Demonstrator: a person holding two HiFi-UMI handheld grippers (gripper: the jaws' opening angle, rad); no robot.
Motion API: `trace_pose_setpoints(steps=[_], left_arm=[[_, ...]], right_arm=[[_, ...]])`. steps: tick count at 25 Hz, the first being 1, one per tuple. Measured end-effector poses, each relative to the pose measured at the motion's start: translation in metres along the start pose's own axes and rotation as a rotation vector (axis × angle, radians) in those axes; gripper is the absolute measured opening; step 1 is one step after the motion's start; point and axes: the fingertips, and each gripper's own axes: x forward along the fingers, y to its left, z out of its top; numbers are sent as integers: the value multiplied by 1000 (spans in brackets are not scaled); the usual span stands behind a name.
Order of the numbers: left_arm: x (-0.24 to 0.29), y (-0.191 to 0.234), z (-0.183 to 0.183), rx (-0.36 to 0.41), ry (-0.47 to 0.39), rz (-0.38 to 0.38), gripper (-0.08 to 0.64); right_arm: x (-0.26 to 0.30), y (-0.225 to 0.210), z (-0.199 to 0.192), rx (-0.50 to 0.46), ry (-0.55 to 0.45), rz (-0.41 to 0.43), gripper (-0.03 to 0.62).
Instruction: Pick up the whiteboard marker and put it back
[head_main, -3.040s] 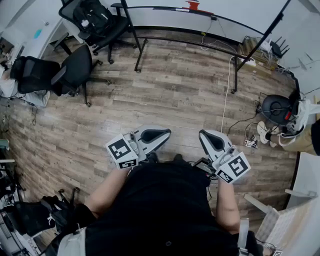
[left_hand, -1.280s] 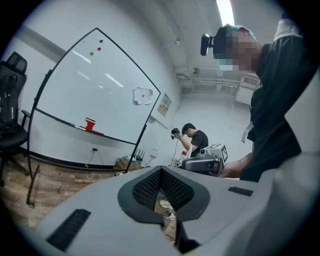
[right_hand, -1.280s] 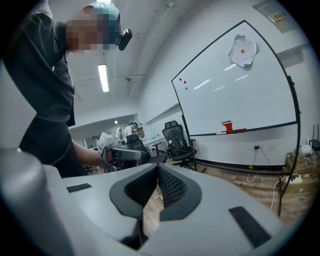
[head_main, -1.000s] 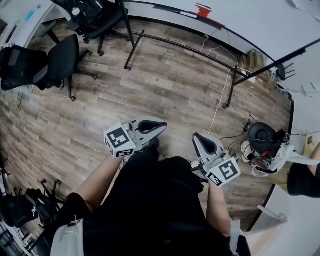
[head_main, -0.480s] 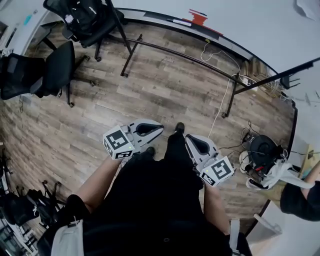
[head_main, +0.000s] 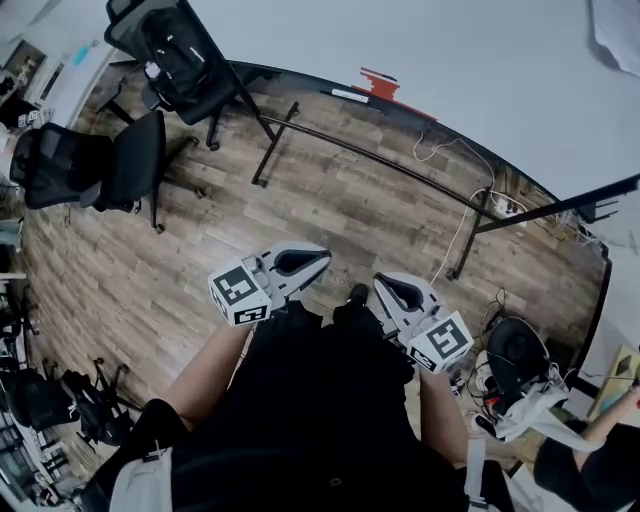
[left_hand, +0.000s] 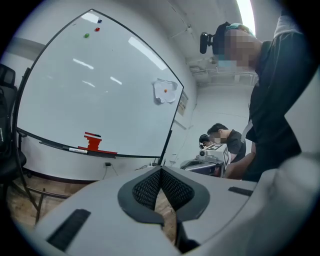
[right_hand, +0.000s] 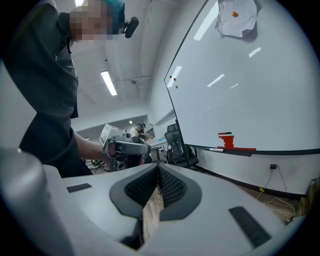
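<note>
Status: the task has not begun.

1. Left tool (head_main: 322, 263): clenched, with both textured pads meeting at the tip. The left gripper view shows nothing between them. I hold it low in front of my body, pointed toward the far wall.
2. Right tool (head_main: 382, 284): also clenched and empty. The right gripper view shows its pads pressed together with only floor visible past them. It sits just right of the left tool, with a gap between the two.
3. Task object: the slim white whiteboard marker with a dark end (head_main: 350, 96) lies flat on the dark ledge (head_main: 300, 126) along the lower edge of the large white whiteboard (head_main: 450, 50). It is just left of the red block-shaped eraser (head_main: 381, 82) on that ledge.
4. Separation: a stretch of brown wood-plank floor (head_main: 330, 200) lies between me and the board. Both tools are well apart from the marker. Black office chairs (head_main: 130, 160) stand at the far left, off the direct path.

Work done: none that shows; the marker is untouched on the ledge.

Work left, in my judgement: close the distance to the board, release one tool, align it over the marker barrel, grasp, lift clear of the ledge, then set the marker back.
</note>
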Motion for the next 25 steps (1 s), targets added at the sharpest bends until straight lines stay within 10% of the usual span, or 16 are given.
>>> trace_pose_setpoints(steps=[9, 25], left_arm=[[14, 49, 9, -28, -11, 59, 9], [1, 235, 86, -1, -77, -76, 10]], right_arm=[[32, -46, 14, -37, 41, 64, 18], [202, -137, 86, -75, 94, -78, 18]])
